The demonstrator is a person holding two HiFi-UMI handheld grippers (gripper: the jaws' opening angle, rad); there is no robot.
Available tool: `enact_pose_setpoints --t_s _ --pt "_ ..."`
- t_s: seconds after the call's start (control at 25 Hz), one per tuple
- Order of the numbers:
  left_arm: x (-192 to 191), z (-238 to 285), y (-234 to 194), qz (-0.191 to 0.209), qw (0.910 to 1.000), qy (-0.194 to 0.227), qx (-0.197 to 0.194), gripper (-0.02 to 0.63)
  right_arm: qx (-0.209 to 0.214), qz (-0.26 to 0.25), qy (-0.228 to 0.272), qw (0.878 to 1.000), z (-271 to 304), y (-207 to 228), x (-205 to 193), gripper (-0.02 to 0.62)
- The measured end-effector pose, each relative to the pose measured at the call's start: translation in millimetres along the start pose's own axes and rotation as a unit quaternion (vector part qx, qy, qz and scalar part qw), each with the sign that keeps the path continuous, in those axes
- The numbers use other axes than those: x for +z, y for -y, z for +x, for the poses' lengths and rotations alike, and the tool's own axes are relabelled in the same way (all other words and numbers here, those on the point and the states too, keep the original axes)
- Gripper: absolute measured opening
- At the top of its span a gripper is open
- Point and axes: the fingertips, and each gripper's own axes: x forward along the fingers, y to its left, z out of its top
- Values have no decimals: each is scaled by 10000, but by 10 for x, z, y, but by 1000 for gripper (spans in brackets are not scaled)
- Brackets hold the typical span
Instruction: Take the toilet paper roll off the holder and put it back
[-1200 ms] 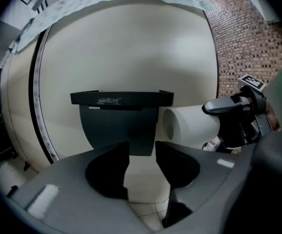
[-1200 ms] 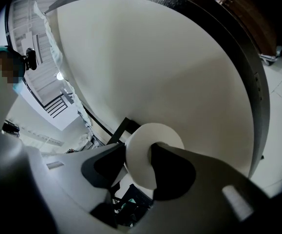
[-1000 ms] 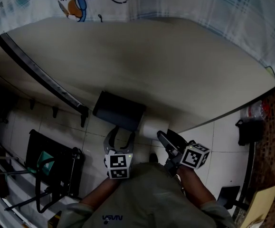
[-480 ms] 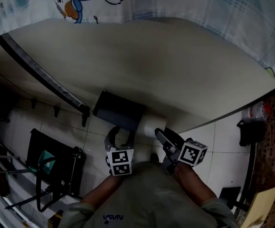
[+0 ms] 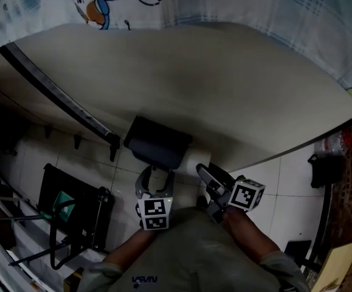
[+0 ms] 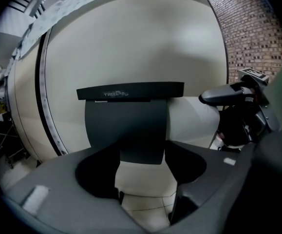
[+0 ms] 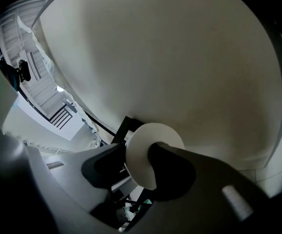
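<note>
The right claw (image 7: 137, 161) is clamped end-on around the toilet paper roll (image 7: 141, 145) (probably to slide it sideways) – the roll sits half under the holder (image 5: 157, 143) on the wall (image 5: 224, 84). The left claw (image 6: 143, 172) hangs open just below, likely to steady

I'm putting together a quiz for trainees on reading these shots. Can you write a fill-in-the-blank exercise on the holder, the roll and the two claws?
1. In the head view, the roll sticks out of the holder on its ___ side.
2. The roll sits between the jaws of the ___ claw.
3. The left claw, just under the holder in that view, is ___ and holds nothing.
Missing words: right; right; open.
</note>
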Motion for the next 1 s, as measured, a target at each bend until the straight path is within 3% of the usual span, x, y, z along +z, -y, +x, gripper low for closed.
enact_pose_setpoints --t_s 0.6,1.0 --pt "12 -93 -25 138 9998 73 -82 295 -100 45 -104 9999 93 61 -111 161" --pt "18 -109 -24 281 9995 104 -128 295 108 221 -59 9997 338 2 -160 162"
